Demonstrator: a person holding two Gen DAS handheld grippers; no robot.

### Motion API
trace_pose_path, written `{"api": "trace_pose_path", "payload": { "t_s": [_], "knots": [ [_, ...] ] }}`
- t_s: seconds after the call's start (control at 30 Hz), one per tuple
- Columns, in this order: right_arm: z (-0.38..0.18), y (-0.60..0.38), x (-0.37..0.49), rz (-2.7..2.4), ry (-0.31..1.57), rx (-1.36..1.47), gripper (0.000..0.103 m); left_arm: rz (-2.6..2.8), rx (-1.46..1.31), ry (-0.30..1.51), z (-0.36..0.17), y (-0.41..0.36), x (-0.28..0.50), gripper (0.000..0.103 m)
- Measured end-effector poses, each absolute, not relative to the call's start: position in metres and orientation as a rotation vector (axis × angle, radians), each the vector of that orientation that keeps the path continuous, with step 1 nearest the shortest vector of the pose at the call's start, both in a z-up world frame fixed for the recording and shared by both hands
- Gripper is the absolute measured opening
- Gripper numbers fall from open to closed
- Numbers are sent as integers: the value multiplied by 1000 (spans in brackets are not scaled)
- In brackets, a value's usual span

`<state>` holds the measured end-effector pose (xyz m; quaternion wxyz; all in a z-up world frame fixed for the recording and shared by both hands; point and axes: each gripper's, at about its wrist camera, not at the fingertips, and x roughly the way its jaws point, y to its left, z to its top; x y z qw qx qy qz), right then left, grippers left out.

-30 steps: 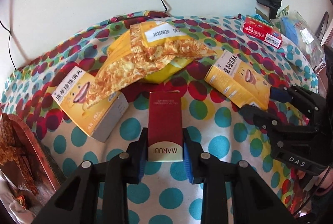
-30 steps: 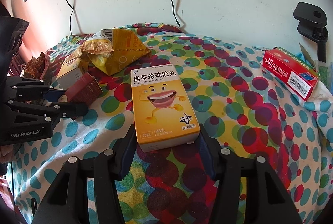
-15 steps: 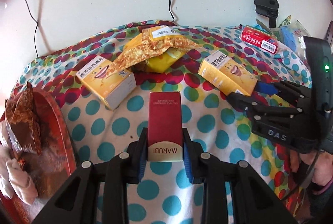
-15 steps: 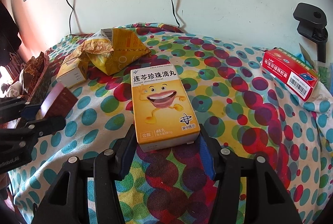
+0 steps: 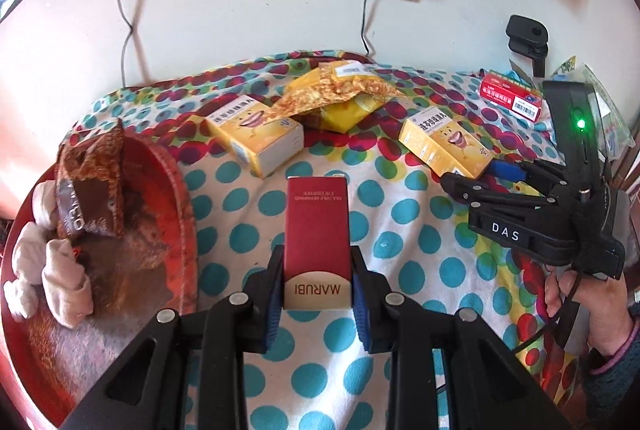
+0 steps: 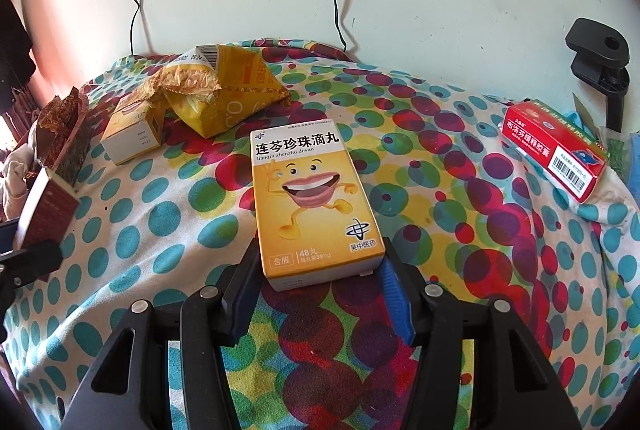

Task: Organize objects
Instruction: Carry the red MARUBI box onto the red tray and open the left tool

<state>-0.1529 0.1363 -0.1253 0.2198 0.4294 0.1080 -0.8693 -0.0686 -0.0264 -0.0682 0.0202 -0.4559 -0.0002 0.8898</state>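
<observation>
Left gripper clamped on dark red box, held clear above dotted cloth, just right of red tray. Right gripper clamped on yellow carton, well right of tray. Step looks like carry; next move likely calls for lowering red box into tray beside brown packet.

black left gripper, blue pads, silver screws, right gripper marked das, green light
</observation>
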Motion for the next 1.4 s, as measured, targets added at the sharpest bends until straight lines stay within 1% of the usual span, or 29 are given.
{"api": "trace_pose_path", "payload": {
  "t_s": [0.17,0.37,0.67,0.77,1.07,1.4],
  "knots": [
    [-125,137,-153,-2405,300,1188,53,2812,-1377,6,-54,-32,-52,29],
    [-125,135,-153,-2406,304,1188,53,2871,-1318,-43,-33,-47,-37,29],
    [-125,135,-152,-2408,308,1188,53,2972,-1321,-195,-19,-107,-19,29],
    [-125,135,-153,-2408,306,1188,53,2999,-1340,-253,-20,-132,-15,29],
    [-124,135,-153,-2408,309,1188,53,3052,-1434,-223,-30,-196,-14,29],
    [-125,135,-153,-2409,309,1188,53,3027,-1566,-294,-52,-257,-24,29]
  ]
}}
